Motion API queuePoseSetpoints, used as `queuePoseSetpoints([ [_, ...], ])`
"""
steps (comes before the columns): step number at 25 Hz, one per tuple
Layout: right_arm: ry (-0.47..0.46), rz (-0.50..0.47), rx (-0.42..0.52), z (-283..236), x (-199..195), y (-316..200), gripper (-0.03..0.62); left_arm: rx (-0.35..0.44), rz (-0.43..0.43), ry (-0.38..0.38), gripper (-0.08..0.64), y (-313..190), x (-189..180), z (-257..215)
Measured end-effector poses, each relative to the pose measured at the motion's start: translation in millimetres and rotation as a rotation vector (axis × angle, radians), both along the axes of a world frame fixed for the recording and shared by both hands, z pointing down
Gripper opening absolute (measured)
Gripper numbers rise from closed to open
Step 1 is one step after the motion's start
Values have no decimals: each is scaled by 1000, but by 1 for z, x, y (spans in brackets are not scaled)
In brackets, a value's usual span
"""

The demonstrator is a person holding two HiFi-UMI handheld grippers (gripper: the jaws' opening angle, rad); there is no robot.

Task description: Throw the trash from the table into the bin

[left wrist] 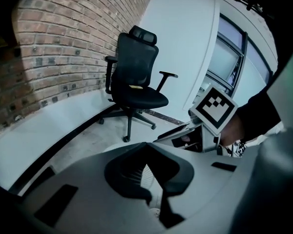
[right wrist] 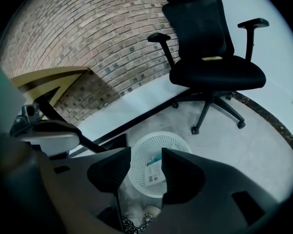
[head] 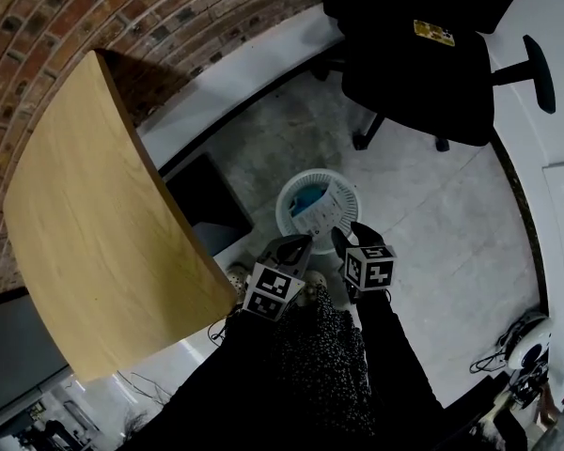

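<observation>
On the grey concrete floor [head: 432,205], the white mesh plastic bin [head: 355,188] at twelve o'clock from the spread, empty right gripper [right wrist: 145,152] and the tip-closed, empty left gripper [left wrist: 146,144] holds the white paper trash [head: 324,209], so withdraw clear of its rim.

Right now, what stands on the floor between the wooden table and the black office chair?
A white mesh bin with discarded paper inside; the head view shows it best.
</observation>
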State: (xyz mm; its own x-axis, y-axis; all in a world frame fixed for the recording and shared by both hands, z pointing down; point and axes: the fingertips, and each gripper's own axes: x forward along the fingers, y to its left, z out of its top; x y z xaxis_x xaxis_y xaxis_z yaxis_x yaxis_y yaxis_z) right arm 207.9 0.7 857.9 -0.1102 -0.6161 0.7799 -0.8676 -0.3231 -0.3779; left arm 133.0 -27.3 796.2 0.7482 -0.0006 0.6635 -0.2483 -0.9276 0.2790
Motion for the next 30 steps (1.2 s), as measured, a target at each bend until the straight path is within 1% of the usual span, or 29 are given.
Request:
queuePoseSetpoints([
  [2, 9, -9, 23, -21, -3, -3, 205, 10, 8, -5, 5, 1, 1, -11],
  [3, 18, -7, 32, -32, -4, -4, 193, 13, 8, -3, 5, 1, 1, -17],
  [4, 29, 1, 39, -43, -3, -5, 162, 15, 6, 5, 5, 1, 2, -24],
  [6, 53, 31, 57, -65, 4, -5, 78, 24, 6, 22, 5, 0, 7, -37],
  [9, 85, 48, 103, -99, 12, -6, 14, 36, 3, 40, 5, -1, 14, -59],
  [15, 137, 54, 179, -167, 22, -6, 11, 51, -25, 90, 5, -2, 29, -118],
  [19, 189, 58, 236, -217, 28, -9, 11, 90, -48, 137, 5, -8, 35, -166],
  [23, 218, 68, 300, -262, 32, -12, 11, 143, -66, 173, 5, -17, 37, -208],
  [24, 226, 71, 314, -273, 33, -13, 11, 150, -77, 187, 5, -20, 37, -218],
  [27, 234, 78, 349, -296, 36, -13, 11, 143, -114, 262, 5, -27, 37, -245],
  [30, 242, 87, 376, -316, 40, -14, 11, 159, -135, 288, 5, -36, 35, -264],
])
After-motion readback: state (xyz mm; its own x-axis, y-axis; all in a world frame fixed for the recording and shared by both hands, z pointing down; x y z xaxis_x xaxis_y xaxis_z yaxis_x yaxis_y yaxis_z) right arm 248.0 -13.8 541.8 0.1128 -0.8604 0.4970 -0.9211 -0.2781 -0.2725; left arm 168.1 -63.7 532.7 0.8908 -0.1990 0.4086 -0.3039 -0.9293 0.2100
